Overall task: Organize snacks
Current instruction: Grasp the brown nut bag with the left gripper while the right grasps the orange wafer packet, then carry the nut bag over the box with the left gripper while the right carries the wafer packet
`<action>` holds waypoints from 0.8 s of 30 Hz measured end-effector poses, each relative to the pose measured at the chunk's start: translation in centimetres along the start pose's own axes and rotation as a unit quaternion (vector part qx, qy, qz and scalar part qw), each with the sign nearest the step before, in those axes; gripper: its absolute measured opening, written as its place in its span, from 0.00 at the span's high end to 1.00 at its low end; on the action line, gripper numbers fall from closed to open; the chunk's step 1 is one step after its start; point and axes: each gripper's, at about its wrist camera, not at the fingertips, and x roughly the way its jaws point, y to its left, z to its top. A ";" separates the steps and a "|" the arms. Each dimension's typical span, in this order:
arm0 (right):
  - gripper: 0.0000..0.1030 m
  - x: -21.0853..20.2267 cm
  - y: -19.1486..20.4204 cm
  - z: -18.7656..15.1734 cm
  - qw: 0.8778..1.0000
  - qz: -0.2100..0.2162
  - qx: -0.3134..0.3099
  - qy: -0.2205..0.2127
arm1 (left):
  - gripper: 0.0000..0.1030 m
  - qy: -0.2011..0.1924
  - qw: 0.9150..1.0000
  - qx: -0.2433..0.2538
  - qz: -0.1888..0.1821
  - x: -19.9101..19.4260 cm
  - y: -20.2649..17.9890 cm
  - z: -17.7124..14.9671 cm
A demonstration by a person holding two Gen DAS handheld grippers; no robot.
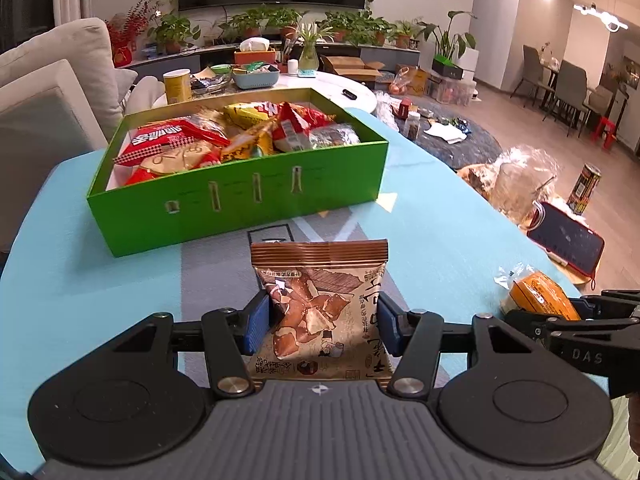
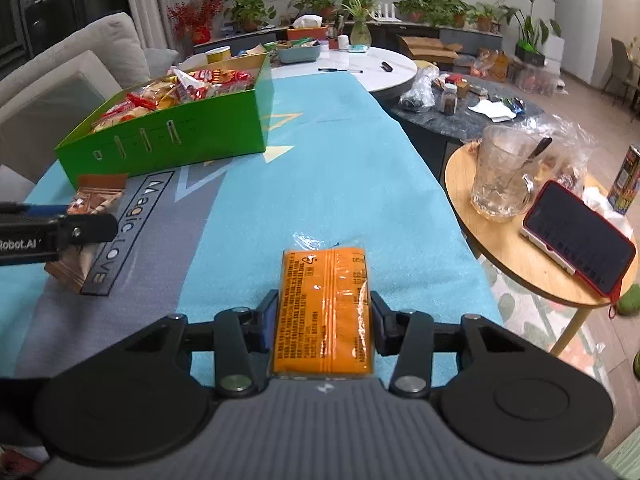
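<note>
Now both grippers are loaded. Left gripper (image 1: 323,312): jaws closed partway, blue pads pinching a brown snack packet (image 1: 320,304) by its sides, over the blue desk mat (image 1: 420,232). Right gripper (image 2: 323,320): jaws likewise clamped on an orange snack pack (image 2: 324,312) in clear wrap. Green box (image 1: 240,208), stuffed w/ red & yellow snack bags, sits on the desk at 11 o'clock in both wrist views. Red-cased phone (image 2: 576,236) at 3 o'clock, on a round side table (image 2: 520,272).
</note>
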 end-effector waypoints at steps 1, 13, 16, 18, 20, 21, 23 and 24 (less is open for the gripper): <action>0.35 -0.1 0.2 0.3 1.000 0.006 0.002 -0.002 | 0.50 -0.002 1.000 -0.002 0.000 -0.1 0.2 0.1; 0.35 -1.5 5.5 5.0 0.996 0.054 -0.034 -0.060 | 0.50 -0.038 0.999 -0.024 0.008 -1.4 3.1 1.9; 0.35 -1.4 6.4 6.2 0.995 0.063 -0.037 -0.072 | 0.50 -0.058 0.998 -0.024 0.016 -1.7 4.0 2.7; 0.35 -1.2 7.0 7.1 0.994 0.067 -0.038 -0.080 | 0.50 -0.069 0.997 -0.027 0.022 -1.8 4.8 3.4; 0.35 -0.9 7.4 7.9 0.993 0.071 -0.040 -0.087 | 0.50 -0.076 0.996 -0.030 0.025 -1.9 5.7 4.2; 0.35 -0.8 7.6 8.2 0.993 0.073 -0.041 -0.089 | 0.50 -0.080 0.996 -0.032 0.028 -1.9 6.0 4.5; 0.35 -0.7 8.2 8.8 0.991 0.077 -0.043 -0.097 | 0.50 -0.088 0.995 -0.032 0.034 -2.0 6.7 5.2; 0.35 -0.6 8.4 9.3 0.991 0.080 -0.042 -0.102 | 0.50 -0.092 0.995 -0.032 0.037 -2.0 7.0 5.5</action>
